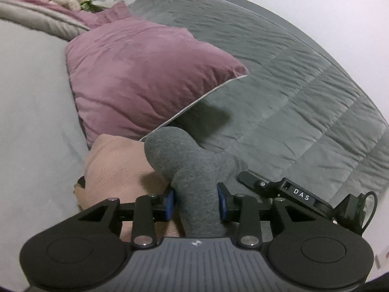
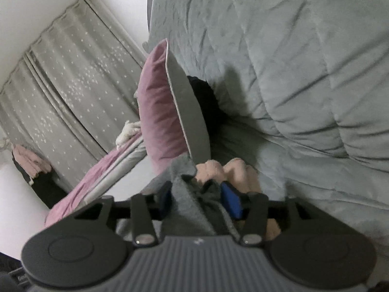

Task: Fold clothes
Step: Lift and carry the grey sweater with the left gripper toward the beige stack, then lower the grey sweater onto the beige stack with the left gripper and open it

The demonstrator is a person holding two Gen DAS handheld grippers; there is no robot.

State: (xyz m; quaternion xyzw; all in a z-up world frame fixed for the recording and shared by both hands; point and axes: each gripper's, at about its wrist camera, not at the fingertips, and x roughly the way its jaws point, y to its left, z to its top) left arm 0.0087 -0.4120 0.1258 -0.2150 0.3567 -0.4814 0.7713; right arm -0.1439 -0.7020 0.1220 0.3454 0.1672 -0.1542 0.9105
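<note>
Left wrist view looks over a bed with a grey quilt (image 1: 291, 77) running to 2 o'clock, a mauve pillow (image 1: 145, 73) at 11 o'clock and a pale wall behind, while the left gripper (image 1: 196, 203) has its jaws closed on a grey sock (image 1: 192, 170) beside a pink cloth (image 1: 116, 165). Only the right wrist view shows star-patterned curtains (image 2: 73, 85) at 10 o'clock, and there the right gripper (image 2: 198, 203) has its jaws clamped on bunched grey fabric, likely that sock, though blur and the gripper body hide its lower end.
</note>
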